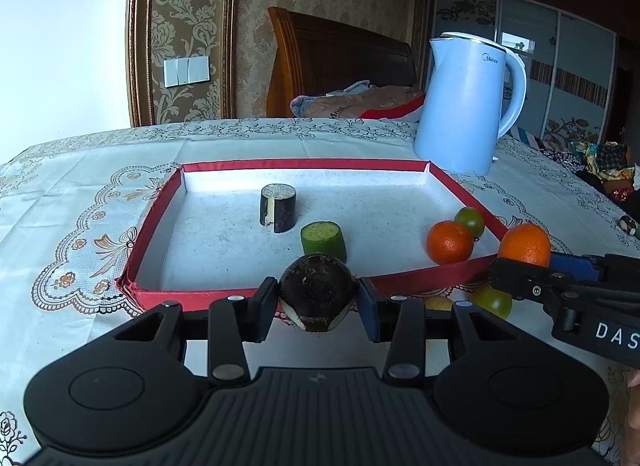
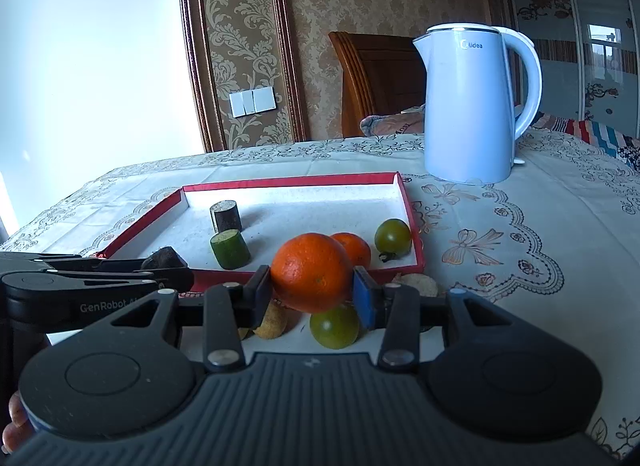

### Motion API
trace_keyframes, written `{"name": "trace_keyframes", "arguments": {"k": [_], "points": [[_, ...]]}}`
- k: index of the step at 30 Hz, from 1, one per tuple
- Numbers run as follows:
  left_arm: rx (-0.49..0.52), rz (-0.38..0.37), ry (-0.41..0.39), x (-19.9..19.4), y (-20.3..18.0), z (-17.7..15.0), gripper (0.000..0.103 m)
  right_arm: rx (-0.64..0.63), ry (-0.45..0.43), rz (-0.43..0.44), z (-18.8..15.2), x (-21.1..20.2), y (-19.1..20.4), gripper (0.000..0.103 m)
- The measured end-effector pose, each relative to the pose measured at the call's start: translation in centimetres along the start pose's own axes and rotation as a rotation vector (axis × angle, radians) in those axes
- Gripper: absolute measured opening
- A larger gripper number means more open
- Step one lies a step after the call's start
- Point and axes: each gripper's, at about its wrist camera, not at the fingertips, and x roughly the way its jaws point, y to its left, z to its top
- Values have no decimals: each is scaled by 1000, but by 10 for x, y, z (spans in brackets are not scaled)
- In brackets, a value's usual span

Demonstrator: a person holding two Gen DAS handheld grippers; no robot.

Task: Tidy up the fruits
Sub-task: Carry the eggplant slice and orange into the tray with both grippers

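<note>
Fruits are being pinched in both tongs just in front of the red-rimmed tray (image 1: 160, 201). The left tongs (image 1: 318, 300) are gripping a dark round fruit (image 1: 316, 286) between their pads, holding it at the tray's near edge. The right tongs (image 2: 310, 286) are squeezing a large orange (image 2: 310, 272) above a green tomato (image 2: 334, 326) and a pale yellowish piece (image 2: 272, 320) that are lying on the desk (image 2: 520, 266). Inside the tray, a green cut cylinder (image 1: 323, 240) and a dark cut cylinder (image 1: 278, 207) are standing upright near the middle, while a smaller orange (image 1: 449, 242) and another green tomato (image 1: 470, 221) are sitting together in the right near corner. Beyond the tray, a pale blue kettle (image 1: 468, 105) is standing on the patterned cloth.
</note>
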Motion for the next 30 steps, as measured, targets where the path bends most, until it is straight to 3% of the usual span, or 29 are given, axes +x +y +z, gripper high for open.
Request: {"name": "trace_keyframes", "arguments": {"k": [12,30], "points": [[-13,27,6,11,6,15,42,-63,-41,-38,34,17,8,41],[-32,129,9,52,29,44,42,1,34,-84,54,95,-5,41]]}}
